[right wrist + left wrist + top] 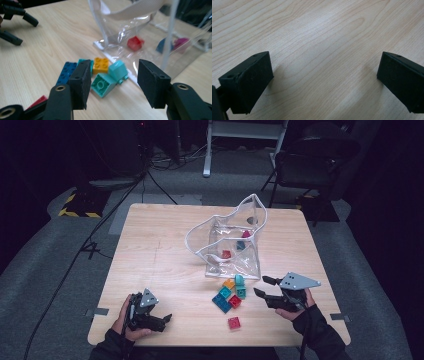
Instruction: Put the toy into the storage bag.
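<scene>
My right claw (pixel 112 82) hangs just over the table (pixel 165 270) with its jaws partly apart and nothing between the pads; the mint-green block (pixel 108 79) lies right ahead of it, tipped on its side at the near edge of the loose pile. From the high view, that pile of blocks (pixel 230 295) sits at about five o'clock from the table's centre, just in front of the clear plastic bag (pixel 232 245), and one red block (pixel 234 322) lies apart at six o'clock from the pile. A few blocks already rest inside the bag.

I judge the mint-green block light, hard and rigid, with smooth, slightly slick moulded sides and studs on top. I would close on its two flat side walls, not across the studs, since a tilted block may skid or twist out of the foam-like pads. An orange block (pixel 101 65) and a blue one (pixel 66 72) touch or crowd it, so they may get nudged.

The bag is soft, floppy film with a white trimmed rim, and it will give if bumped.

My left claw (pixel 324 82) rests wide apart and empty over bare wood grain at seven o'clock.
</scene>
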The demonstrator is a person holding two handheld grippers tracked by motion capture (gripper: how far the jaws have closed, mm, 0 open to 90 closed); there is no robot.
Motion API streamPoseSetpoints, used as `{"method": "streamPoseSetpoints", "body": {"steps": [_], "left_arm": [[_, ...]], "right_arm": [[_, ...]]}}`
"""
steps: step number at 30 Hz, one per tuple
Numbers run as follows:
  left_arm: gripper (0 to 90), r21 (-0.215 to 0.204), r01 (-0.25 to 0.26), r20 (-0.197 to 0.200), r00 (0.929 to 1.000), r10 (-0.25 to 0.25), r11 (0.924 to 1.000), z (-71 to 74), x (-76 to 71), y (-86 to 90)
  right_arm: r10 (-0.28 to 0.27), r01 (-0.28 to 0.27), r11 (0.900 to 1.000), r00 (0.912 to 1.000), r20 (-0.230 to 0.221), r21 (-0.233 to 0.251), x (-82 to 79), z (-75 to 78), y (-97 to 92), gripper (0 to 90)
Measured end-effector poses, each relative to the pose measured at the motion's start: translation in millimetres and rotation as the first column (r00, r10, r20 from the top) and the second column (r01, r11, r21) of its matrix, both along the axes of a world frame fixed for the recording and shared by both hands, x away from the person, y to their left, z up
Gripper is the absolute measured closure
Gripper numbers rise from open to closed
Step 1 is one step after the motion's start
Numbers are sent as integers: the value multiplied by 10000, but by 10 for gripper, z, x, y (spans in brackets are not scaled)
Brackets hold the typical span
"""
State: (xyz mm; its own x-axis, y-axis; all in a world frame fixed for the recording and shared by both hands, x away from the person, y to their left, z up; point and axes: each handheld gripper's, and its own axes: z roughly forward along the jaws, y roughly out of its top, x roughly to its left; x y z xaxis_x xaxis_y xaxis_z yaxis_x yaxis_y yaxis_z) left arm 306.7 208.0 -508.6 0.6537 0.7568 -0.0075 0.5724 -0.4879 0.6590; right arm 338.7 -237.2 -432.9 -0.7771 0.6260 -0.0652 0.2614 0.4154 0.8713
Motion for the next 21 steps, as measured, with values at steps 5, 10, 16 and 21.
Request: {"method": "streamPoseSetpoints", "body": {"steps": [5, 10, 16, 21], "left_arm": [[5, 0, 1, 0, 10000, -1, 10000, 0, 0, 0], [6, 0, 0, 0, 10000, 0, 10000, 0, 0, 0], [5, 1, 1, 1, 10000, -1, 10000, 0, 0, 0], [5, -1, -1, -1, 10000, 1, 10000, 0, 0, 0]], "right_arm": [[157, -174, 9988, 9992, -370, -453, 33, -230, 101, 449], [146, -203, 9961, 9977, -668, -858, 91, -431, 192, 449], [-62, -39, 9944, 9955, -944, -1060, 202, -593, 231, 451], [21, -148, 9951, 9917, -1285, -976, 261, -672, 305, 439]]}}
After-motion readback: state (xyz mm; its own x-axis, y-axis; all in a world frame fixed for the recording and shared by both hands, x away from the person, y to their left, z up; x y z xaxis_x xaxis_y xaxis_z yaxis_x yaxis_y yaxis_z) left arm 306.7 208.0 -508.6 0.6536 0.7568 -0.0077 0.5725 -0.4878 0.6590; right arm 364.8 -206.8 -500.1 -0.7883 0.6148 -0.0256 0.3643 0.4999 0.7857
